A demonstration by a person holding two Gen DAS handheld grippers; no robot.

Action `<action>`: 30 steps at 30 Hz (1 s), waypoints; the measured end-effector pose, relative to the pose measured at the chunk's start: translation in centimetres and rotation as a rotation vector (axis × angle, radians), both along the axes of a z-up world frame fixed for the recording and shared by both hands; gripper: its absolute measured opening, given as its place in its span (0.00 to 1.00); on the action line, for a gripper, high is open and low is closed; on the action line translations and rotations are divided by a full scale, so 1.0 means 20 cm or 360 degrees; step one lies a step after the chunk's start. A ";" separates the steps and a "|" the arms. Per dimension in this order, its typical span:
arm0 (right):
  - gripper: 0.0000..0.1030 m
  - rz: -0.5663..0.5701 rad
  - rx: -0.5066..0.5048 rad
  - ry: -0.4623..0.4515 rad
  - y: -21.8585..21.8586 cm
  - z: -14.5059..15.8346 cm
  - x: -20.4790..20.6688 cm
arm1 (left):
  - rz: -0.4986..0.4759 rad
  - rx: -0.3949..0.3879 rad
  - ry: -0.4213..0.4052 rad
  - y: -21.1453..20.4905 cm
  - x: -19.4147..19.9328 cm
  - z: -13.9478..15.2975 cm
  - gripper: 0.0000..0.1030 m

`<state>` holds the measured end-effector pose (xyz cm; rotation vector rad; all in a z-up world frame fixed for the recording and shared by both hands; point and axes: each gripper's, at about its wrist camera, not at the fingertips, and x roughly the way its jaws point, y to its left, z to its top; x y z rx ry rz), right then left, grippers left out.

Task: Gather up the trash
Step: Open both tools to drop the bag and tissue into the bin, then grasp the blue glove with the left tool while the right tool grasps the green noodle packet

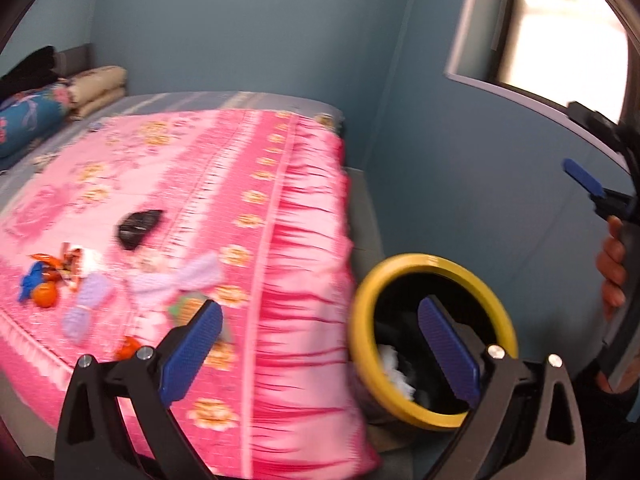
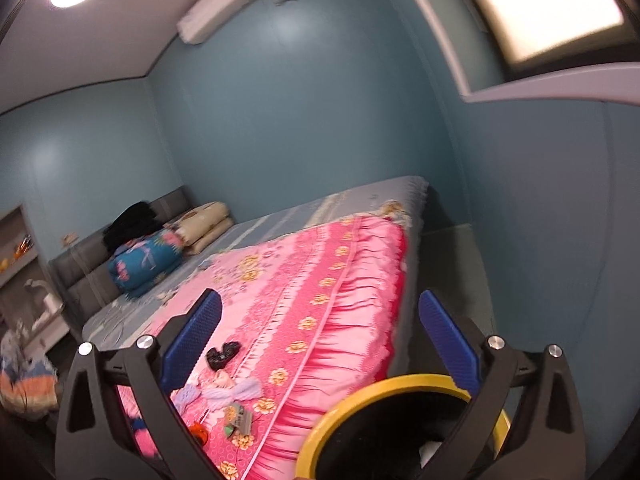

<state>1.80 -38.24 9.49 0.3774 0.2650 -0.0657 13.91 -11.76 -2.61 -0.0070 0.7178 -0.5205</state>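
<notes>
From the left wrist view, the left gripper (image 1: 320, 350) has its fingers spread wide with nothing between them, hanging over the gap between the bed (image 1: 248, 216) and the yellow-rimmed bin (image 1: 434, 340) on the floor just beside it. White crumpled trash (image 1: 394, 366) lies inside the bin; wrappers (image 1: 68, 264), a black crumpled bag (image 1: 138, 228) and lilac socks (image 1: 160, 284) lie scattered on the pink bedspread. The risk I judge: the blur suggests quick movement, so a hasty reach could pinch bedspread or a sock instead of a wrapper. From the right wrist view, the right gripper (image 2: 320, 344) is tilted upward above the bin (image 2: 360, 404), fingers equally wide and empty, the black bag (image 2: 222, 354) ahead; swinging low could knock the bin rim.
</notes>
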 end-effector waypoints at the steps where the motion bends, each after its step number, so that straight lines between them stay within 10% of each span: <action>1: 0.92 0.0039 -0.0019 -0.0005 0.03 0.00 0.02 | 0.0055 0.0008 -0.0009 0.06 0.03 0.01 0.92; 16: 0.92 0.0529 -0.0333 0.0051 0.67 -0.14 0.41 | 0.0513 0.0053 -0.0104 0.81 0.17 0.00 0.92; 30: 0.92 0.0708 -0.0583 0.0379 1.15 -0.62 0.74 | 0.0741 0.0086 0.0037 1.40 0.28 -0.30 0.92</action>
